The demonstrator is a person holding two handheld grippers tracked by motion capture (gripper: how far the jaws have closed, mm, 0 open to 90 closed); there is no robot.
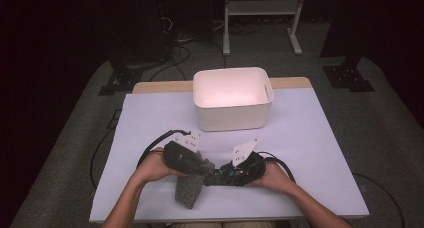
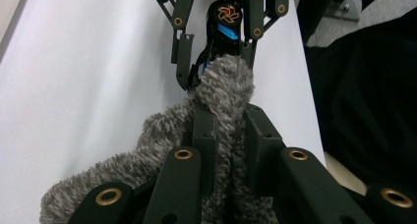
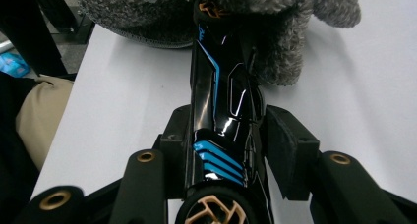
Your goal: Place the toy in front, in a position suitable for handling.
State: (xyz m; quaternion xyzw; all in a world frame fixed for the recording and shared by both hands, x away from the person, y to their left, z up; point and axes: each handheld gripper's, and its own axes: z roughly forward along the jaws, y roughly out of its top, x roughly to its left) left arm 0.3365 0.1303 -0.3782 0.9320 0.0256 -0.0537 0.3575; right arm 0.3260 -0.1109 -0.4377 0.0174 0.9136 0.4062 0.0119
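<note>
Behind both grippers, a white bin stands apart; the table is bare rightward. Left gripper pinches the grey fuzzy cloth; right gripper clamps what seems a black-and-blue toy car.

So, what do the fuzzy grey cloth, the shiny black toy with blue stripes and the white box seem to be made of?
The fuzzy grey cloth looks like a soft pile fabric, perhaps chenille: short matte fibres stand up all over it. The shiny black toy with blue stripes seems glossy hard plastic, since it shows sharp reflections. The white box looks like smooth matte plastic, with rounded corners.
</note>
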